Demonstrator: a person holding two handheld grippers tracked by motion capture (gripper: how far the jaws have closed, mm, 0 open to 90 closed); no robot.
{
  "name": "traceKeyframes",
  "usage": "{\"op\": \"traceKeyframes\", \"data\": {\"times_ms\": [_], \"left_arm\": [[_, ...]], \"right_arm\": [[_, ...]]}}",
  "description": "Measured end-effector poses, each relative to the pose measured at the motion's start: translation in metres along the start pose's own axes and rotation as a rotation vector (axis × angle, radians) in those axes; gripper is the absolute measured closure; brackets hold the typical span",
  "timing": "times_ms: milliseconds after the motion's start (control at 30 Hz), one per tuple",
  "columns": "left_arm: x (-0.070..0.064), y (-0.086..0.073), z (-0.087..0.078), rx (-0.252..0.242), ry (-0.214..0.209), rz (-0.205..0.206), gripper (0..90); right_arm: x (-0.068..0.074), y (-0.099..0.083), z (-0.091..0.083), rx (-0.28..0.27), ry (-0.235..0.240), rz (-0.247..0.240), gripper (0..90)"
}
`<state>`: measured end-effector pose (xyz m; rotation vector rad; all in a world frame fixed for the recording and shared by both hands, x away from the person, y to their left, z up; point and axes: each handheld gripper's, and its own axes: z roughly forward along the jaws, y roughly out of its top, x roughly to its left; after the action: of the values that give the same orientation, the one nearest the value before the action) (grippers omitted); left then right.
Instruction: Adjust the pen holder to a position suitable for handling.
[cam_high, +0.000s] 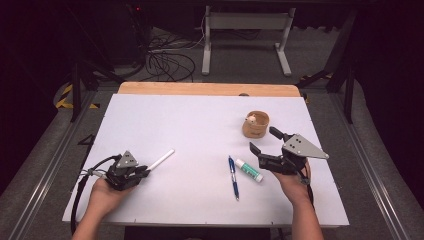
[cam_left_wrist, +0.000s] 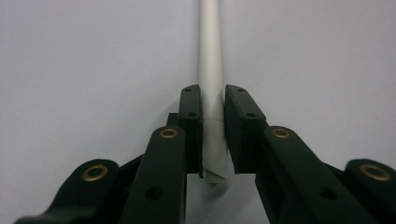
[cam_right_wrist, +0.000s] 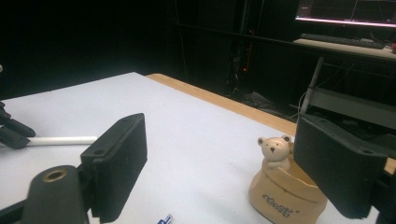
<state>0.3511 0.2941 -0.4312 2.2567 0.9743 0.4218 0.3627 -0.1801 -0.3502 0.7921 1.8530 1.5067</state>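
Both claws: left claw (cam_left_wrist: 214, 100) grips white pen (cam_left_wrist: 211, 60); right claw (cam_high: 262, 141) wide.

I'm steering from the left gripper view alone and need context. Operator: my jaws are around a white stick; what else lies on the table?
Observer: A blue pen and a white tube with a green cap lie side by side near the right gripper.
Operator: Is that gripper holding anything?
Observer: No, its jaws stand wide open and hold nothing.
Operator: Any container nearby?
Observer: A tan cup with a small bear figure stands just beyond the right gripper.
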Motion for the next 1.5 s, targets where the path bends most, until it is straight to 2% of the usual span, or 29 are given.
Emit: {"op": "traceKeyframes", "data": {"times_ms": [67, 167, 300, 433, 533, 567, 633, 700, 833, 900, 1000, 1067, 1167, 1300, 1433, 1500], "left_arm": [[0.001, 0.001, 0.0, -0.002, 0.005, -0.001, 77.9], [0.001, 0.001, 0.001, -0.015, -0.008, -0.035, 78.0], [0.001, 0.003, 0.002, -0.021, -0.011, -0.042, 78.0], [-0.002, 0.008, -0.003, -0.06, -0.012, -0.044, 78.0], [-0.006, 0.014, -0.008, -0.088, -0.005, -0.028, 78.0], [-0.008, 0.017, -0.01, -0.1, -0.013, -0.026, 78.0], [-0.011, 0.022, -0.013, -0.12, -0.015, -0.014, 78.0], [-0.015, 0.028, -0.014, -0.126, -0.022, -0.005, 78.0], [-0.02, 0.038, -0.015, -0.137, -0.03, 0.021, 78.0], [-0.022, 0.042, -0.015, -0.147, -0.047, 0.031, 78.0], [-0.026, 0.05, -0.018, -0.163, -0.059, 0.043, 78.0], [-0.027, 0.055, -0.02, -0.173, -0.071, 0.047, 78.0], [-0.028, 0.063, -0.02, -0.186, -0.081, 0.052, 78.0], [-0.028, 0.073, -0.018, -0.207, -0.092, 0.057, 78.1], [-0.031, 0.086, -0.016, -0.219, -0.104, 0.069, 78.0], [-0.033, 0.093, -0.017, -0.23, -0.111, 0.076, 78.0]], "right_arm": [[0.0, 0.0, 0.001, 0.005, -0.004, -0.004, 18.8], [0.0, 0.0, 0.002, 0.018, -0.003, -0.015, 20.3], [0.001, -0.001, 0.003, 0.028, 0.001, -0.029, 21.9], [0.002, -0.001, 0.005, 0.05, 0.009, -0.048, 23.7], [0.004, 0.001, 0.01, 0.067, 0.018, -0.073, 25.5], [0.005, 0.002, 0.013, 0.078, 0.022, -0.098, 26.8], [0.006, 0.002, 0.014, 0.082, 0.023, -0.105, 27.7], [0.009, 0.003, 0.019, 0.101, 0.032, -0.14, 30.0], [0.012, 0.002, 0.023, 0.119, 0.037, -0.166, 31.4], [0.015, 0.002, 0.027, 0.138, 0.039, -0.193, 33.1], [0.017, 0.002, 0.03, 0.142, 0.04, -0.215, 33.9], [0.02, 0.002, 0.034, 0.148, 0.037, -0.257, 35.3], [0.021, 0.002, 0.037, 0.15, 0.041, -0.265, 36.1], [0.023, 0.006, 0.045, 0.15, 0.053, -0.309, 37.6], [0.025, 0.008, 0.05, 0.148, 0.057, -0.319, 38.0], [0.027, 0.011, 0.054, 0.151, 0.065, -0.345, 39.4]]}}
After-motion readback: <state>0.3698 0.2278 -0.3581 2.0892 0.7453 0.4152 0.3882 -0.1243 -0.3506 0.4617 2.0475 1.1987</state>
